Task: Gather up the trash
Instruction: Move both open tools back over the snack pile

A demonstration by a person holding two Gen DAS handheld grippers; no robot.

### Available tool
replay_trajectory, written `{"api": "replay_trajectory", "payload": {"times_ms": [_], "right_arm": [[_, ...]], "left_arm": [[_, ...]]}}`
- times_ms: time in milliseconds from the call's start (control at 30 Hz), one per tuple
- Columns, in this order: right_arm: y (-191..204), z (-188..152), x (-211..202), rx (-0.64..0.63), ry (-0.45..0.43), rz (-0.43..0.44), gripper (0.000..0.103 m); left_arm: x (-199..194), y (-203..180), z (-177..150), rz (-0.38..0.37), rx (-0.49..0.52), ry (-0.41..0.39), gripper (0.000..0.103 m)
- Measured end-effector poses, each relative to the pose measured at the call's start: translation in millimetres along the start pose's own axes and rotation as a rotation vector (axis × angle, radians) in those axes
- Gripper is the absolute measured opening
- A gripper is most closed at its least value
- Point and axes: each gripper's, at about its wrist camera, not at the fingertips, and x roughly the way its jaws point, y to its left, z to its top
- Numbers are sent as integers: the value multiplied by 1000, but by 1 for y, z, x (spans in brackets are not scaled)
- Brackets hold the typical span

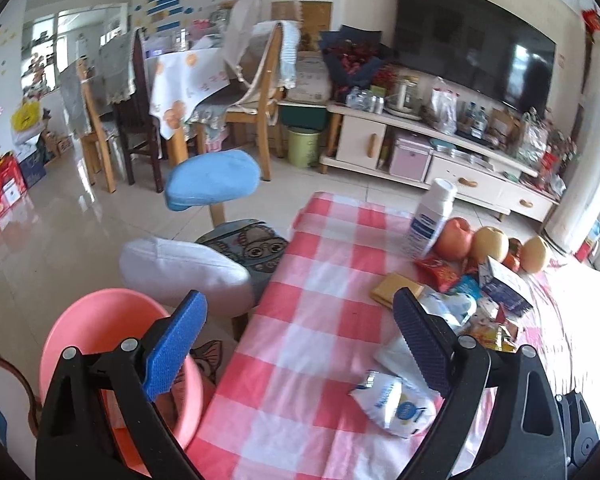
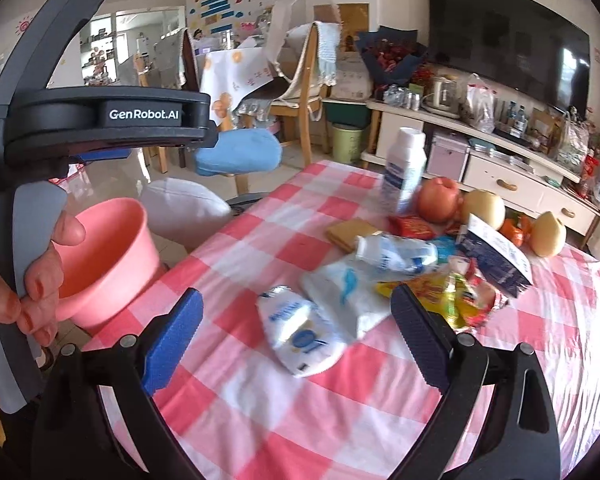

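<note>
Worktop [image 2: 260, 420] w/ pink-and-white checked cloth, matt, lightly creased. Pink basin [image 2: 108, 256]: smooth plastic, soft sheen. Snack wrappers [image 2: 456, 300]: glossy crinkled foil/film; white pouch [image 2: 300, 328] also shiny film. White bottle [image 2: 406, 168]: smooth plastic w/ paper-look label. Carton [image 2: 496, 256]: matt card. Fruit [image 2: 440, 200]: smooth skin. Right gripper [image 2: 296, 344]: matt black plastic frame, jaws faced w/ rough ribbed blue pads [image 2: 172, 348]. Floor [image 1: 60, 224]: glossy tile. Chairs [image 1: 260, 92]: varnished wood.

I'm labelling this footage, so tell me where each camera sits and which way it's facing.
Left wrist: on the left gripper, open, at the table's left edge, facing wrappers, the TV wall and the pink bin.
Right wrist: on the right gripper, open, above the table; the person's left hand shows.
Shared: bin, white packet, fruit.
</note>
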Motion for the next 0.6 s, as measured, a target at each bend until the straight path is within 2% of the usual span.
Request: {"api": "replay_trajectory", "payload": {"times_ms": [600], "right_arm": [[-89,-22,-16,104,-24,-84,96]], "left_arm": [[5,-94,-12,-65,175,36,93]]}}
